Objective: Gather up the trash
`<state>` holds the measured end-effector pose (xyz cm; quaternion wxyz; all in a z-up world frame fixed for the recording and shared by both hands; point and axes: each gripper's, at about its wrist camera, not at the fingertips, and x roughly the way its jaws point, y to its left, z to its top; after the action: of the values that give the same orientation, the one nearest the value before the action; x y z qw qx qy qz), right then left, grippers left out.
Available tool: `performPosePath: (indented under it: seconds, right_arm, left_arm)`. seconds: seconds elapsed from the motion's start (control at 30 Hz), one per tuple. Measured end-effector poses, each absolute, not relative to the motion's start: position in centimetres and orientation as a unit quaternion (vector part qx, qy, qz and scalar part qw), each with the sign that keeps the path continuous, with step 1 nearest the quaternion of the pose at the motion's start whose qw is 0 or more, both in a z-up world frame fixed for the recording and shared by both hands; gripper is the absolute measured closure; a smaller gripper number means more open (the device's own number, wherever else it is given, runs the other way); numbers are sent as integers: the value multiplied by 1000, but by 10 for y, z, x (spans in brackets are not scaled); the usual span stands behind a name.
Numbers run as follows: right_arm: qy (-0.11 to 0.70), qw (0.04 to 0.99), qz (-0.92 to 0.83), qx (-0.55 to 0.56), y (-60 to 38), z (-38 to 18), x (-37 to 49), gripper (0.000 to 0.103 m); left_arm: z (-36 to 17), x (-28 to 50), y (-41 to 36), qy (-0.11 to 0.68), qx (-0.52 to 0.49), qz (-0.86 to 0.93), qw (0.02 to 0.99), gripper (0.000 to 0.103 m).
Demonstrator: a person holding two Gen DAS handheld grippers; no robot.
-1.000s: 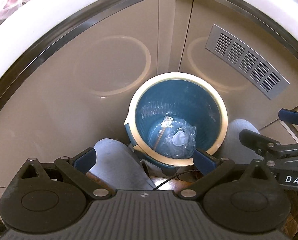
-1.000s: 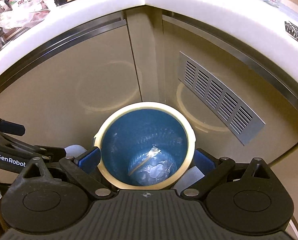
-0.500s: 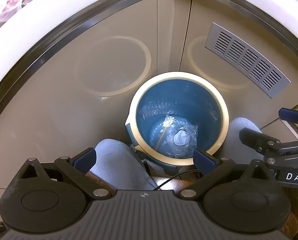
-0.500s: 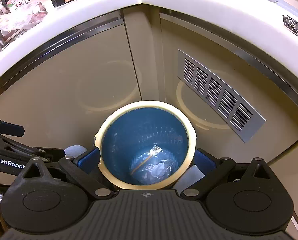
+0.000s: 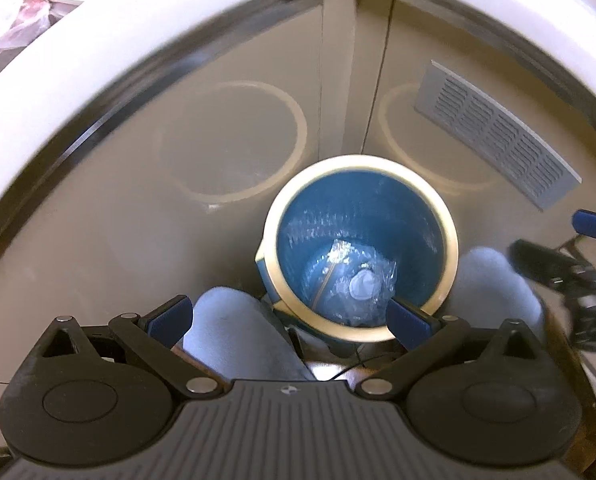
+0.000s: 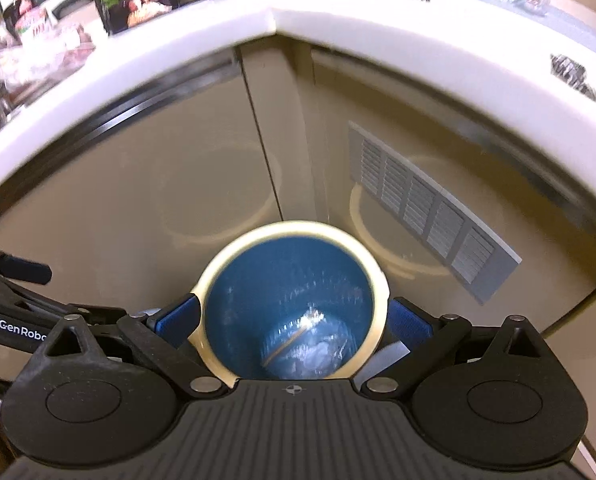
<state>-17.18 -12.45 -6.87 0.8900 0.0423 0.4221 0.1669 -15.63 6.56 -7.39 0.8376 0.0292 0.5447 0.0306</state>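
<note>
Now we are hovering both grippers, left [image 5: 287,318] and right [image 6: 293,320], jaws wide and empty, over the bin [image 5: 450,240]; trash [image 5: 354,284] is lying at its bottom, six o'clock. Swinging carelessly risks tipping it.

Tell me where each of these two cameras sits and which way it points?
Left wrist: rides on the left tongs, looks down at the bin in the cabinet corner; own open fingers, the person's knees and the right tongs show.
Right wrist: rides on the right tongs, looks down into the bin and up to the counter; own open fingers and the left tongs show.
Shared: bin, wrapper, vent.
</note>
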Motion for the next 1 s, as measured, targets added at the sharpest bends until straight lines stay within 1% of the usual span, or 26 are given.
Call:
performPosePath:
  seconds: [0.23, 0.4, 0.5, 0.67, 0.8, 0.93, 1.0]
  right_arm:
    - [351, 915, 171, 96, -163, -16, -159, 2]
    - [282, 940, 160, 104, -186, 23, -140, 0]
    - [257, 950, 142, 107, -199, 37, -117, 0]
    - [224, 962, 87, 132, -232, 48, -78, 0]
    - [199, 969, 21, 147, -261, 47, -44, 0]
    - [203, 961, -34, 185, -293, 40, -7, 0]
    - [211, 950, -33, 228, -307, 35, 11, 0]
  left_arm:
    - [-28, -140, 70, 499, 16, 42, 865, 0]
    - [6, -121, 65, 467, 13, 38, 883, 0]
    - [19, -110, 59, 456, 16, 34, 889, 0]
    - [39, -90, 47, 434, 29, 24, 900, 0]
    - [53, -70, 31, 413, 32, 3, 910, 0]
    - [60, -41, 11, 399, 49, -7, 916, 0]
    - [63, -24, 5, 395, 52, -7, 917, 0]
